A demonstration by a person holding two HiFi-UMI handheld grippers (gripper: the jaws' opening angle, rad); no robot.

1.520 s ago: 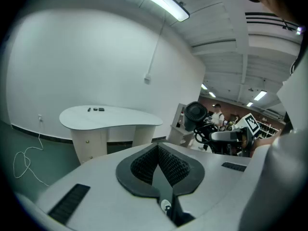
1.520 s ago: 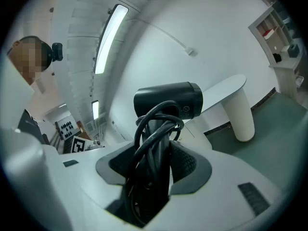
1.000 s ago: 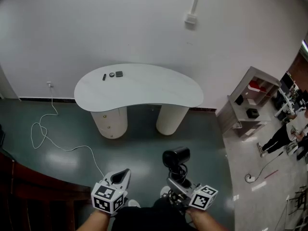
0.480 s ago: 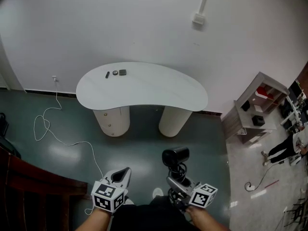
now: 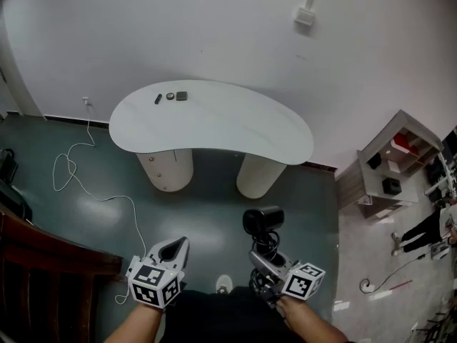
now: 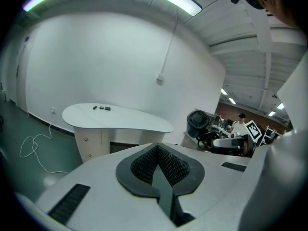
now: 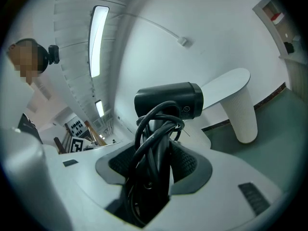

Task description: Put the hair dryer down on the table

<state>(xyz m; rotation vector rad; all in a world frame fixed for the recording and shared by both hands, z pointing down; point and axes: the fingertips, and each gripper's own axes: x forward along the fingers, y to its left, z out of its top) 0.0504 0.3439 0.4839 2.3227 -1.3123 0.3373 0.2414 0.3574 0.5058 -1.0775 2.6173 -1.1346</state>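
Dryer point(image 5: 262, 220) first, because it is the closest thing to you. Your right gripper point(image 5: 268, 263) is clamped on its handle. The black cord point(image 7: 155, 129) is looped round the handle and squeezed between the jaws too. The handle sticks straight out of the jaws, away from your hand. The fat round head sits at the far end, lying crosswise.

Your left gripper point(image 5: 170, 251) hangs near it, on your left side. Its jaws are pressed together with nothing in them.

Under both grippers there is only the dark green floor point(image 5: 207, 213). The dryer is up in the air and touches nothing but the right gripper.

Farther ahead stands the white table point(image 5: 214, 131). It is well apart from the dryer, in front of you and a little to the left. Three small dark things point(image 5: 170, 96) lie at its far left edge, close to the wall point(image 5: 178, 27). The near right part of the top has room, and that part is closest to your right gripper.

I think the job has hardly begun. You need to walk up to the table, then reach the right gripper forward over the top. Because the handle comes out along the jaws, you will likely have to lower it until the dryer lies on its side on the top. Only then let the jaws go. The right gripper can do it all, and the left one is not needed.
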